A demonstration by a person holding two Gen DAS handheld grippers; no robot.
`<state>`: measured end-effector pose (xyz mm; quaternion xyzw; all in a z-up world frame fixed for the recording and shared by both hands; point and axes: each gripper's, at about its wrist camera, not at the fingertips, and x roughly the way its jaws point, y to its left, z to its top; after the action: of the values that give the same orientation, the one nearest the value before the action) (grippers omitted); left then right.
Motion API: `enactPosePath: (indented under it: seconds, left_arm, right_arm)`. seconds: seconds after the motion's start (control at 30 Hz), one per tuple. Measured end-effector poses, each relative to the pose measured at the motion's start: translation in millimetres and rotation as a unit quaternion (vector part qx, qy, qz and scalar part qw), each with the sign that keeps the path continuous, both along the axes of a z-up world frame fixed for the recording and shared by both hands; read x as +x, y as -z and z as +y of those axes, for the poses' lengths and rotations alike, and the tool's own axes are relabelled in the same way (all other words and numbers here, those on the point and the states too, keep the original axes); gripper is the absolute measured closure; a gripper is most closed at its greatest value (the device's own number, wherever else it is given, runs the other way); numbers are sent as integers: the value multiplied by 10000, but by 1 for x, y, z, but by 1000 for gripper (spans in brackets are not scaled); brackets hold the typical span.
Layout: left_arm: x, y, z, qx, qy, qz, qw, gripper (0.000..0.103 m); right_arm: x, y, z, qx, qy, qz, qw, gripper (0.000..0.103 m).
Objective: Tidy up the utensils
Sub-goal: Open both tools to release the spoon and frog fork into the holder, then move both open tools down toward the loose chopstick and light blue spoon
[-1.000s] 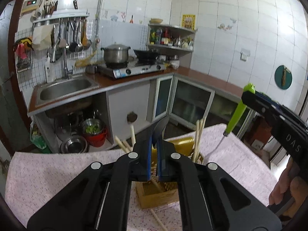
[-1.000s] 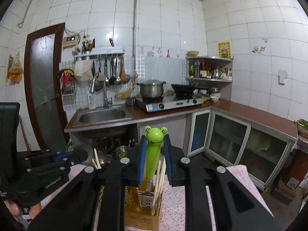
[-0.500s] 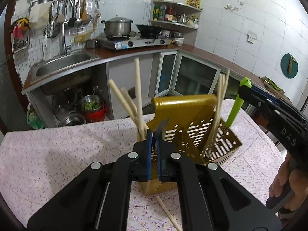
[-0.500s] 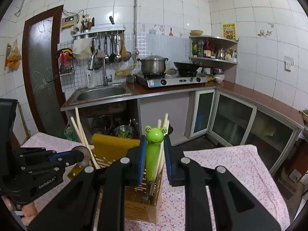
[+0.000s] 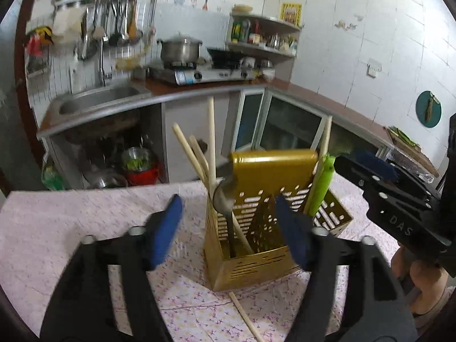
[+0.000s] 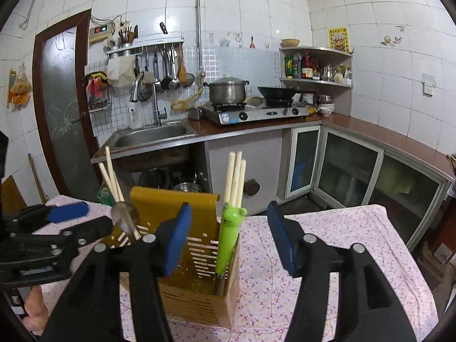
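A yellow slotted utensil holder (image 5: pixel 250 245) stands at the centre of both views on a tabletop (image 5: pixel 71 233) covered with a pink flowered cloth. In the left wrist view the left tool (image 5: pixel 228 225) frames the holder with its blue pads spread and opening, nothing pressed between them. A metal spoon (image 5: pixel 225 199) leans bowl-up in the holder's left compartment among pale chopsticks (image 5: pixel 211 142). In the right wrist view the right tool (image 6: pixel 228 236) is also spreading, its pads clear on either side of a green frog-headed utensil (image 6: pixel 229 239) that stands upright in the holder's right-hand compartment beside three more chopsticks (image 6: pixel 235 179). One loose chopstick (image 5: pixel 245 316) lies on the cloth at the lower centre of the left wrist view.
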<state>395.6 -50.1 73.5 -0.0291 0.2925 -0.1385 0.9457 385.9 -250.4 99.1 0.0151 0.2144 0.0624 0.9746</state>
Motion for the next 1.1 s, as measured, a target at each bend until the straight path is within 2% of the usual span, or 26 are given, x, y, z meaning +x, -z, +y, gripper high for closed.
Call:
enactPosePath:
  seconds: [0.1, 0.17, 0.27, 0.4, 0.67, 0.9, 0.97, 1.1]
  left_arm:
    - [-12, -9, 8, -1, -59, 4, 10000, 29]
    - [-23, -12, 21, -58, -215, -44, 9997, 14]
    - [-35, -10, 39, -166, -375, 7, 9992, 10]
    - [-51, 8, 63, -187, -656, 291, 9972, 5]
    - [-76, 63, 88, -23, -930, 945, 9912, 5]
    - [-93, 91, 100, 628, -1098, 961, 9873, 5]
    - [-94, 95, 107, 637, -1125, 980, 9868, 5]
    - [-94, 112, 122, 408, -1228, 1207, 9842, 5]
  right_arm:
    - [-12, -6, -4, -10, 96, -2, 10000, 47]
    - [-23, -9, -7, -27, 171, -9, 9999, 40]
    - [-45, -7, -9, -95, 290, -6, 9995, 34]
    - [-69, 6, -5, -179, 349, 147, 9991, 32]
    - [-94, 56, 25, -326, 230, 659, 9970, 32]
    - [-97, 88, 57, -461, -25, 1078, 9931, 32]
    - [-93, 93, 65, -438, -89, 1216, 9916, 32]
    - [-85, 103, 81, -479, -167, 1454, 9881, 32]
